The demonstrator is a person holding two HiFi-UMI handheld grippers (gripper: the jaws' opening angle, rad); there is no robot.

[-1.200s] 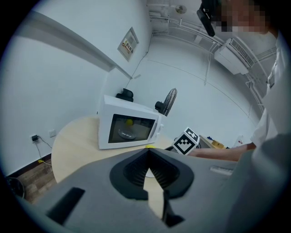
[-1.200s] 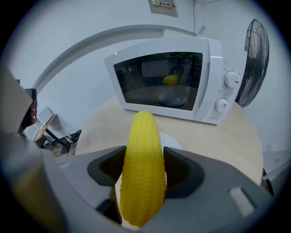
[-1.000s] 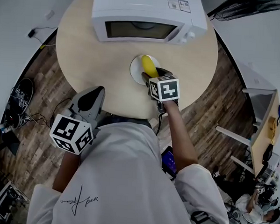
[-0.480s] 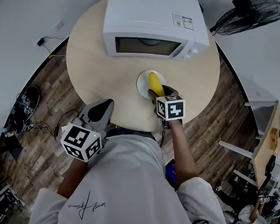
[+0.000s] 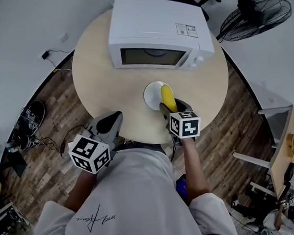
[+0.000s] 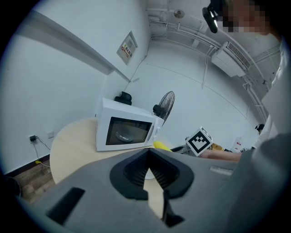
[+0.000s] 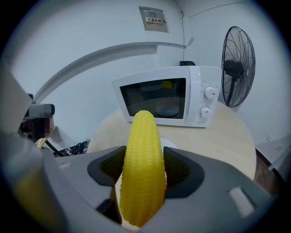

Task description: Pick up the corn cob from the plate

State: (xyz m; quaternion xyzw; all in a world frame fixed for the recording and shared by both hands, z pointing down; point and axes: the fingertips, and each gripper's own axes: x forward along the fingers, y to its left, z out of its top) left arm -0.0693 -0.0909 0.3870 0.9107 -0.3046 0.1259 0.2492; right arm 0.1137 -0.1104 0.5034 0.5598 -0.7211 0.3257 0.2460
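Over the near edge of the round table (image 5: 95,72), in front of the microwave (image 5: 156,31), your right gripper (image 5: 169,107) has its two jaws pinched on the corn cob (image 7: 142,173), one dark ribbed pad on each flank. The tapered tip points forward, towards the microwave door. From the head view, the cob lies over the right part of the white plate (image 5: 149,94); whether it rests on the plate or has cleared it cannot be told from these views. Your left gripper (image 6: 148,157) waits at the table's edge, well apart from the plate, with its jaw tips pressed together and nothing between them. Judge the cob to be light and stiff, so it should not bend or crush under the pads. Its round, tapering body may roll or swing in the grip, though the rows of kernels should give the ribbed pads some bite. Your hold appears to sit on the thicker part, with a long length projecting ahead. Keep the pinch across that thick part rather than the narrow tip, and lift evenly so the free end does not lever downward.
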